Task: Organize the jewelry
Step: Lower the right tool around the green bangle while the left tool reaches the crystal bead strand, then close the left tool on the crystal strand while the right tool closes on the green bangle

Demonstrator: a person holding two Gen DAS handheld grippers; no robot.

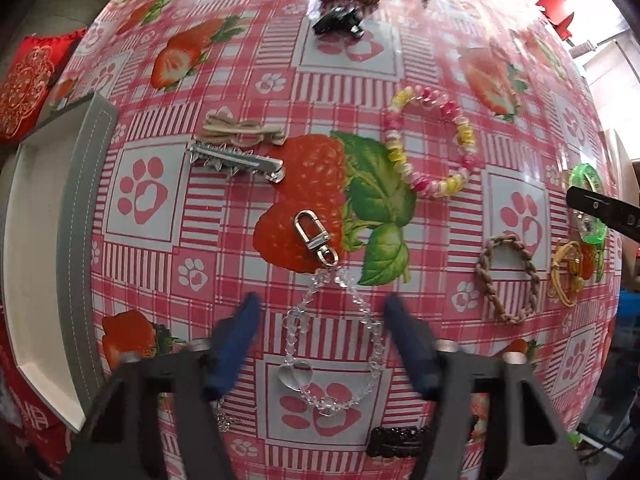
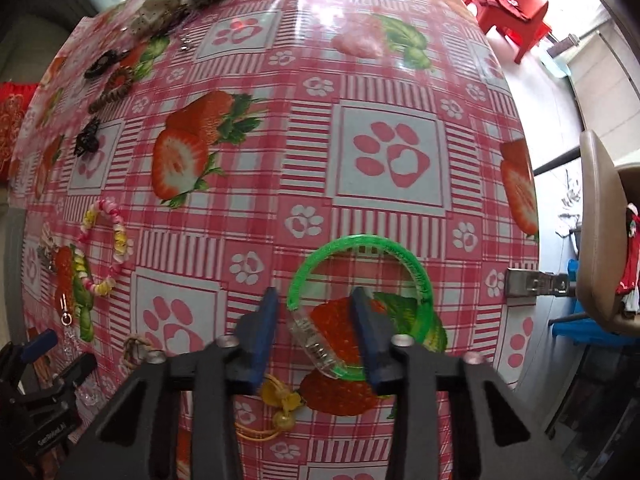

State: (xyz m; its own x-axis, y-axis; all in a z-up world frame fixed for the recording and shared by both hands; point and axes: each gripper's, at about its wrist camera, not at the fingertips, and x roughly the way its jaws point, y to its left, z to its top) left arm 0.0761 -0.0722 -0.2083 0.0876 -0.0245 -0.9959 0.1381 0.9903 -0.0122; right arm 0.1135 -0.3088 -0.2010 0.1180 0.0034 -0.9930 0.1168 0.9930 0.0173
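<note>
My left gripper (image 1: 320,310) is open, its blue fingers on either side of a clear crystal bead chain (image 1: 370,322) with a silver clasp (image 1: 312,232) lying on the strawberry tablecloth. My right gripper (image 2: 316,304) is open over a green translucent bangle (image 2: 360,246), its clear end between the fingers. A pink-yellow bead bracelet (image 1: 430,142) lies beyond the chain. It also shows in the right wrist view (image 2: 106,248). A grey tray (image 1: 80,240) with a white inside sits at the left.
A silver hair clip (image 1: 236,160), beige bow (image 1: 240,130), brown braided bracelet (image 1: 506,276), yellow cord charm (image 2: 280,408), black clips (image 1: 338,18) and a dark bead bracelet (image 2: 114,90) lie scattered. Table edge at right, with a chair (image 2: 600,232).
</note>
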